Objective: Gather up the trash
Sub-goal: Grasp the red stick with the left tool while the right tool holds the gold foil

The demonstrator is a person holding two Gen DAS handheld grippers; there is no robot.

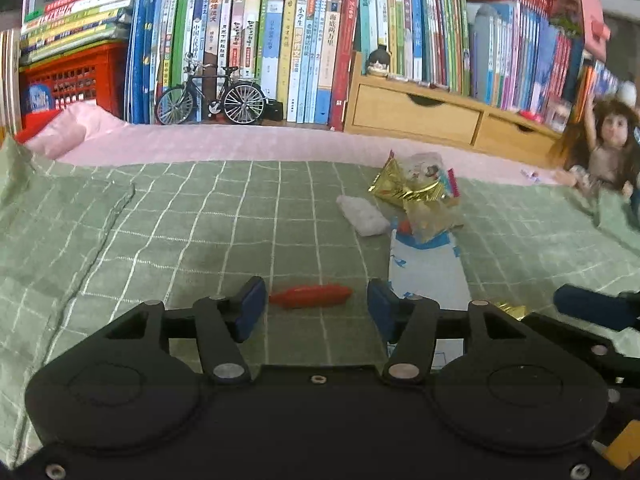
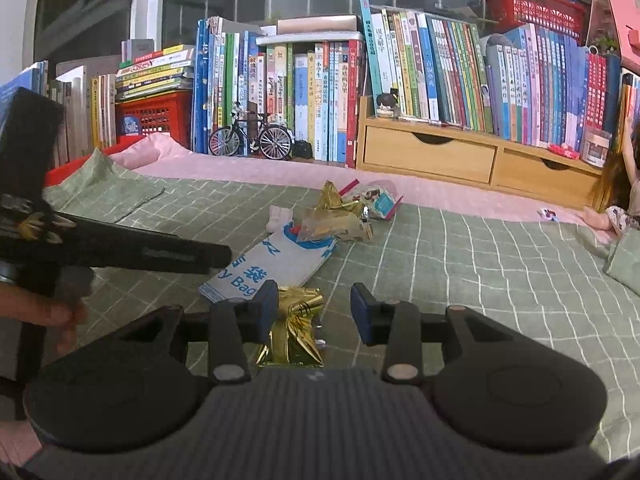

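A home, likely a child's bedroom or study corner: a green checked cloth (image 1: 160,216) over pink bedding (image 1: 224,144), rows of children's books (image 2: 472,76), a wooden drawer unit (image 2: 432,156), a model bicycle (image 1: 211,96) and a blurred doll (image 1: 608,148) at the edge

Red wrapper (image 1: 310,296): elongated, lies flat and crosswise on the green checked cloth. Gold foil wrapper (image 2: 298,326): crumpled, lies apart on the cloth. White bag with blue print (image 2: 276,264): flat, its far end under a heap of wrappers. Heap: crumpled gold foil (image 1: 408,188), clear plastic packets (image 1: 430,220) and a pink-edged packet (image 2: 382,200), all touching. White crumpled tissue (image 1: 362,216) lies just beside the heap
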